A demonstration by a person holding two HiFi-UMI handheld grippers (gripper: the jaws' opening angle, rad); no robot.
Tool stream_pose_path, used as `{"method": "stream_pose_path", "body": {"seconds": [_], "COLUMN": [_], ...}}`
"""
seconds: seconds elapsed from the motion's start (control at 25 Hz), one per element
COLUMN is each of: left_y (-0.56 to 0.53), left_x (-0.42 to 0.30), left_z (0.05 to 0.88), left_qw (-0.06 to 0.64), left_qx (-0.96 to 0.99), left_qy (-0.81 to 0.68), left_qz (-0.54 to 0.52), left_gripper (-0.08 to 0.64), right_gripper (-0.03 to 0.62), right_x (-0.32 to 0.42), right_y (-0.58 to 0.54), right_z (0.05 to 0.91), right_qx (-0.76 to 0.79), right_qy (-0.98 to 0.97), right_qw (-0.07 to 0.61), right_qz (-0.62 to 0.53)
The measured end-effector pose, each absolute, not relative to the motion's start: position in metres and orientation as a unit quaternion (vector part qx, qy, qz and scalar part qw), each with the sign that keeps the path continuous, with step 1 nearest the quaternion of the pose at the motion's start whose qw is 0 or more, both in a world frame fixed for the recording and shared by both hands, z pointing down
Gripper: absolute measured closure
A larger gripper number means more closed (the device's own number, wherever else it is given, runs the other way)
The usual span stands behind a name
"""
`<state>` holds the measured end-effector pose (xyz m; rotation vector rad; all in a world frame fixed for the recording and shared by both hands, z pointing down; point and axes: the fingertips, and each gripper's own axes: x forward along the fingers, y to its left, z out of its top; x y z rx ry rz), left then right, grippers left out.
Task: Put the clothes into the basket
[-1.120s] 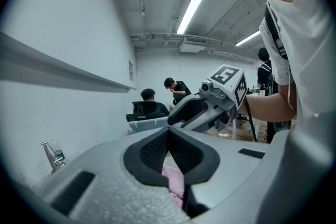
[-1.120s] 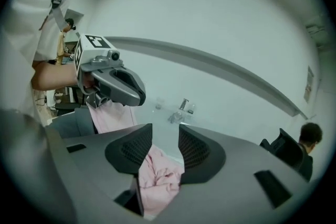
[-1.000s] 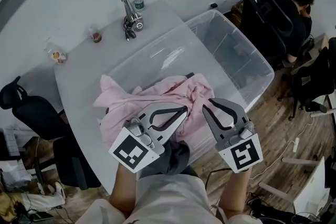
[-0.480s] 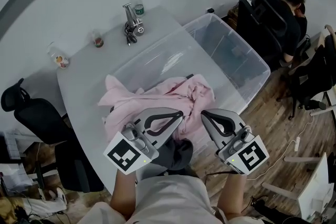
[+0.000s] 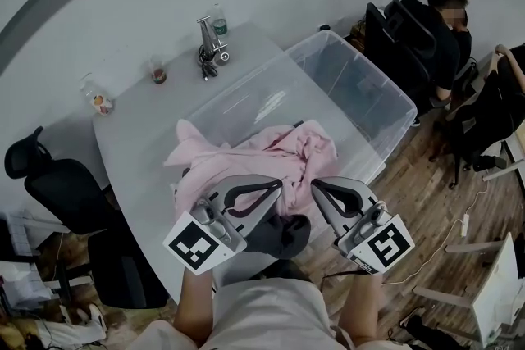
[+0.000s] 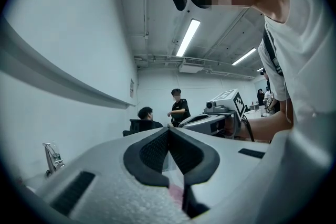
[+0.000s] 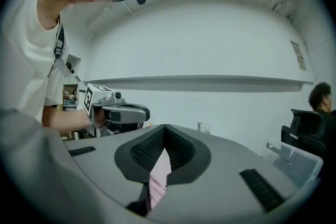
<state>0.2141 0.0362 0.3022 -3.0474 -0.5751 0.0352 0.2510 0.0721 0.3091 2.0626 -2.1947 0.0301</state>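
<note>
A pink garment [image 5: 254, 156] lies bunched over the near wall of the clear plastic basket [image 5: 385, 106] on the grey table. My left gripper [image 5: 277, 186] is shut on its near edge, and a strip of pink cloth [image 6: 176, 191] shows between the closed pads. Just to its right, my right gripper [image 5: 317, 186] is also shut on the same garment, with pink cloth [image 7: 159, 176] pinched between the pads. Both grippers point about level, side by side. The left gripper [image 6: 169, 129] and the right gripper [image 7: 165, 127] each show closed jaws in their own views.
A dark grey garment [image 5: 279, 234] hangs below the grippers at the table's near edge. A metal stand [image 5: 207, 41], a bottle [image 5: 218, 19] and small cups [image 5: 157, 75] sit at the far side of the table. A black office chair [image 5: 49, 184] stands at left; a seated person [image 5: 431, 29] is at right.
Both grippers have shifted slightly and risen a little, carrying the pink garment's near edge with them. The right gripper's jaws have closed onto the cloth.
</note>
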Motion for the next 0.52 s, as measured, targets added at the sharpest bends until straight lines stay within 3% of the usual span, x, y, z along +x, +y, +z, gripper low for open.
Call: {"method": "stream_pose_path", "body": {"seconds": [0.52], "left_y": [0.038], "left_x": [0.179], "left_z": [0.300], "left_qw": [0.020], "left_qx": [-0.980], "left_qy": [-0.197], "left_qz": [0.011], "left_gripper": [0.555], "right_gripper": [0.589], "right_x": [0.213], "right_y": [0.075], "right_z": [0.304], "right_qx": [0.693], "right_qy": [-0.718], "right_qw": [0.060], "right_qz": [0.003]}}
